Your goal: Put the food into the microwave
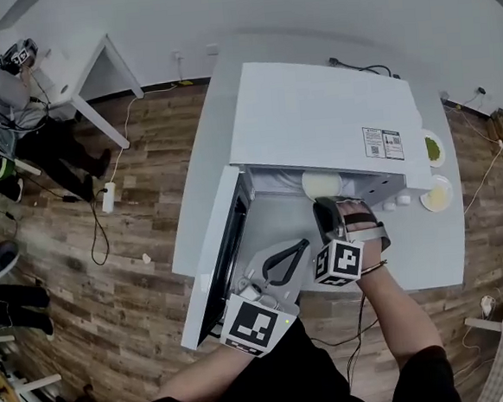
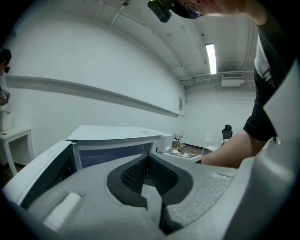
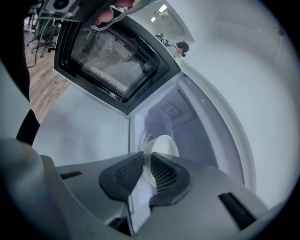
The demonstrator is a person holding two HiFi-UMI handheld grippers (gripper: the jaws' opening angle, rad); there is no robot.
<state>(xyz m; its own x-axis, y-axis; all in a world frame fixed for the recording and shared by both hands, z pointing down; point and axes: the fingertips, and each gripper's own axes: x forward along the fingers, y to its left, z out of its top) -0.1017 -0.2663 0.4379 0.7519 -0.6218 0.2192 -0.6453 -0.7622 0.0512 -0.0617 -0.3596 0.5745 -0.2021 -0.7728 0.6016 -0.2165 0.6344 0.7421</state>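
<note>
The left gripper (image 1: 300, 247), jaws closed on nothing, sits by the open door (image 1: 229, 241) near the table's (image 1: 429, 255) front edge. The right gripper (image 1: 326, 205) pinches the rim of the food plate (image 1: 322, 184), which sits just inside the microwave's (image 1: 322, 112) mouth, toward its right side. A yellow plate (image 1: 437, 195) and a green plate (image 1: 433, 148) lie at the table's right edge.

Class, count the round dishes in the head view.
3: a pale dish inside the microwave; a green-topped dish and a yellowish dish on the table beside it. Others may be hidden.
</note>
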